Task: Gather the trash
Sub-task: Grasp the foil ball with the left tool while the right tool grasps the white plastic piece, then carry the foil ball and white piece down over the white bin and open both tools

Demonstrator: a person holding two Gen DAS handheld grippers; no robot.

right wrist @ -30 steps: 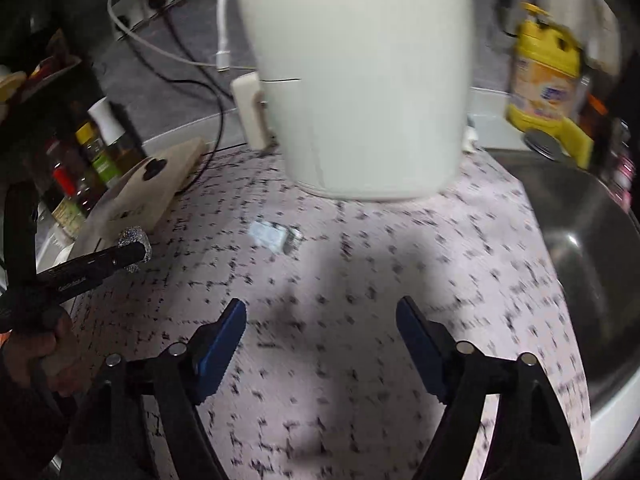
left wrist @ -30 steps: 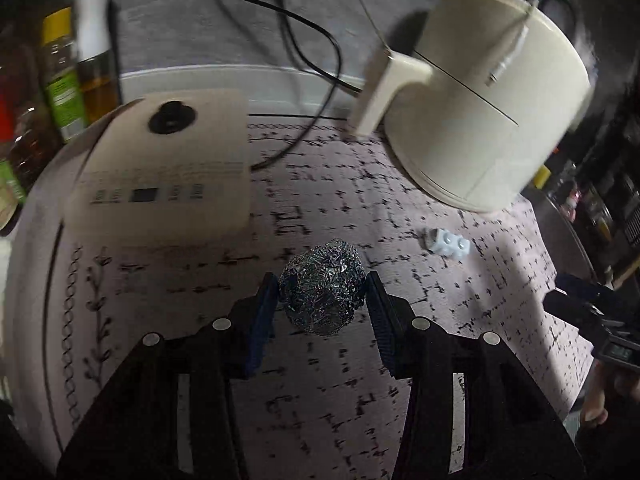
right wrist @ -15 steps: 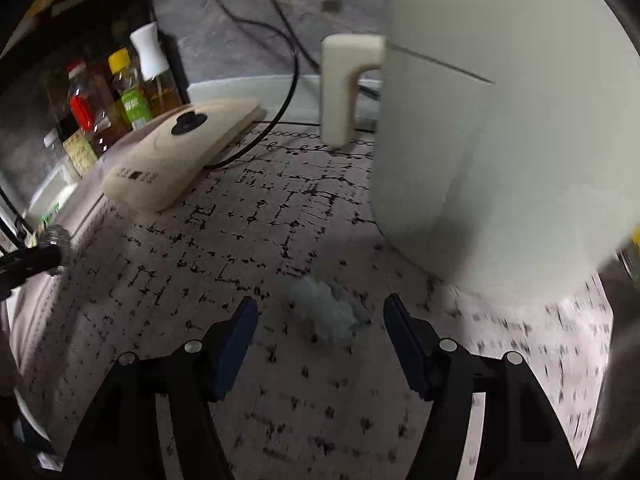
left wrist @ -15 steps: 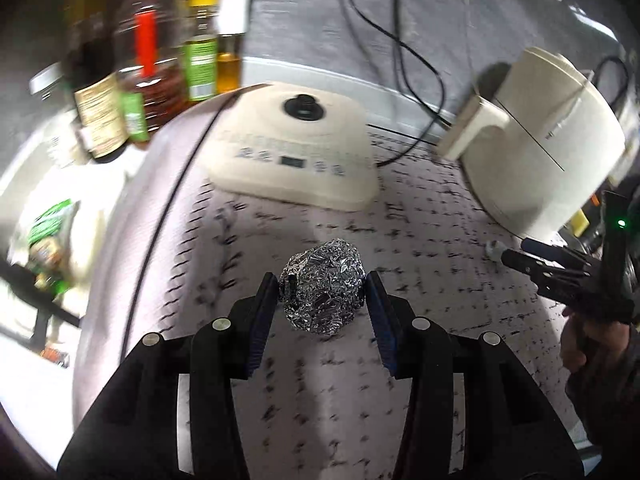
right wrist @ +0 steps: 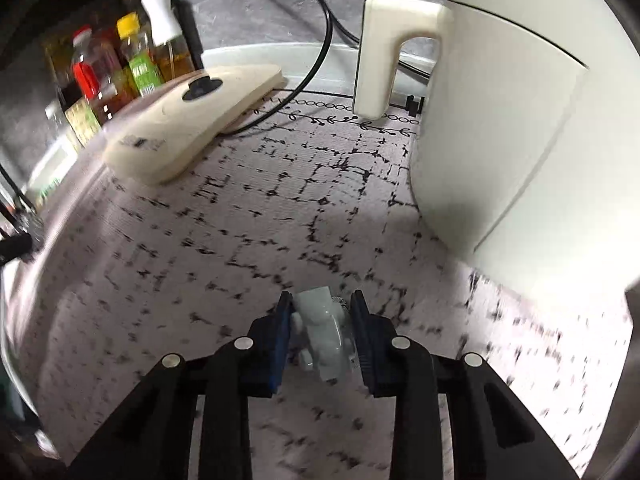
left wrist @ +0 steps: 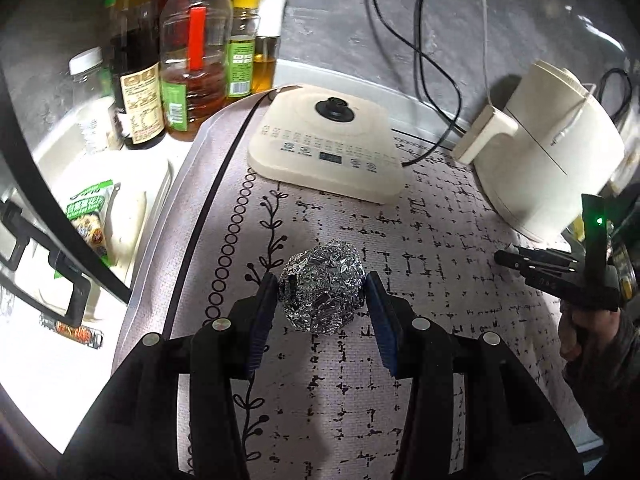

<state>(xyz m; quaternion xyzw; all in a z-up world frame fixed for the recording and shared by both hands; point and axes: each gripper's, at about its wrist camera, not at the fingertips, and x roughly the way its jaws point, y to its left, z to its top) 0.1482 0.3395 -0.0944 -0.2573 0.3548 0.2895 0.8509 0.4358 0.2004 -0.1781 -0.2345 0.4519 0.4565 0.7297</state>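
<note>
Crinkled shiny foil ball [left wrist: 322, 287], matt woven mat [left wrist: 432, 248]

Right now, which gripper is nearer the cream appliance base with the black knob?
Left. The left gripper, holding the foil ball, sits just in front of the appliance base. The right gripper, jaws just closing around a small white scrap, is farther away, beside the air fryer.

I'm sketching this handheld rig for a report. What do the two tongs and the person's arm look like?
Both the left tongs and the right tongs are built alike: black plastic frames with round silver screw heads, and each finger carries a ribbed blue pad. Seen from the left wrist, the right tool has an upright black part bearing a small green light. The hand holding it emerges from a dark sleeve.
</note>
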